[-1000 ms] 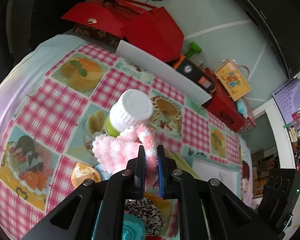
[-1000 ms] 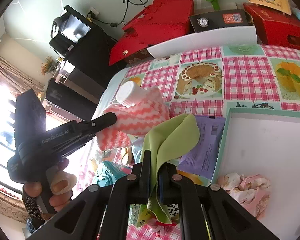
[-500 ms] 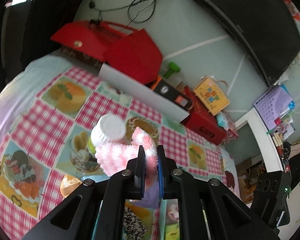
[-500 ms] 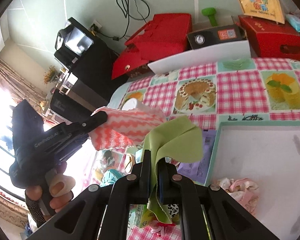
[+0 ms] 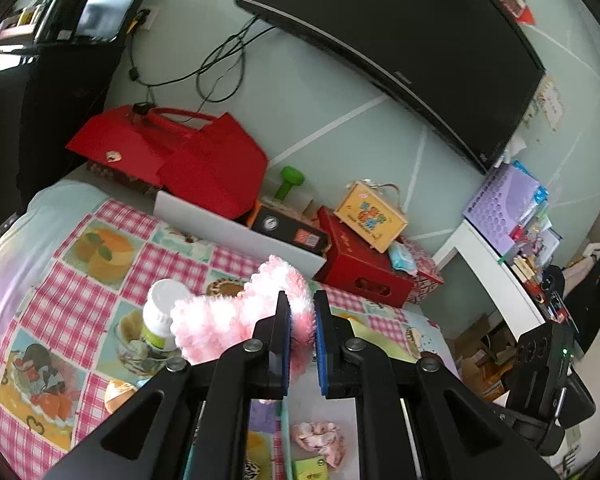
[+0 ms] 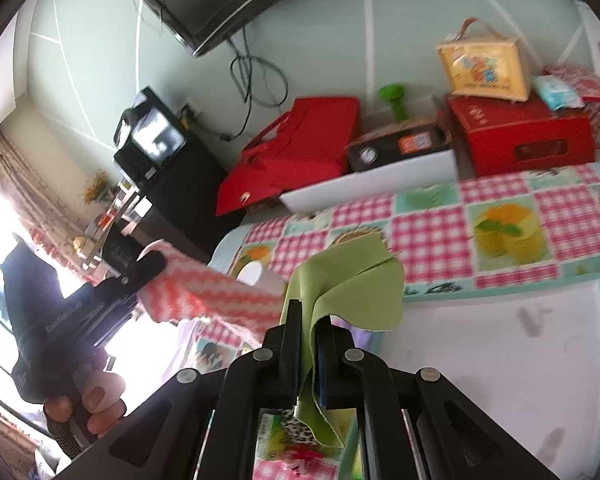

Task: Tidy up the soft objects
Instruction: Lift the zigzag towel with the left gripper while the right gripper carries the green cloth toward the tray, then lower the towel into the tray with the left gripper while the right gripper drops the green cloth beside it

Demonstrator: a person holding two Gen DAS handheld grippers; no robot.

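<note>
- Our left fingers (image 5: 302,320) pinch the pink cloth (image 5: 220,320) above the worktop (image 5: 60,280); its hanging end could topple the bottle (image 5: 162,312).
- Our right fingers (image 6: 309,344) clamp the green cloth (image 6: 348,292) beside the tray (image 6: 500,340); it could slip.

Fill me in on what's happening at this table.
A person holds a gripper in each hand above the checked tablecloth. The left gripper is shut on a fluffy pink cloth; the right gripper is shut on a green cloth. A white tray lies below, near a white-capped bottle.
</note>
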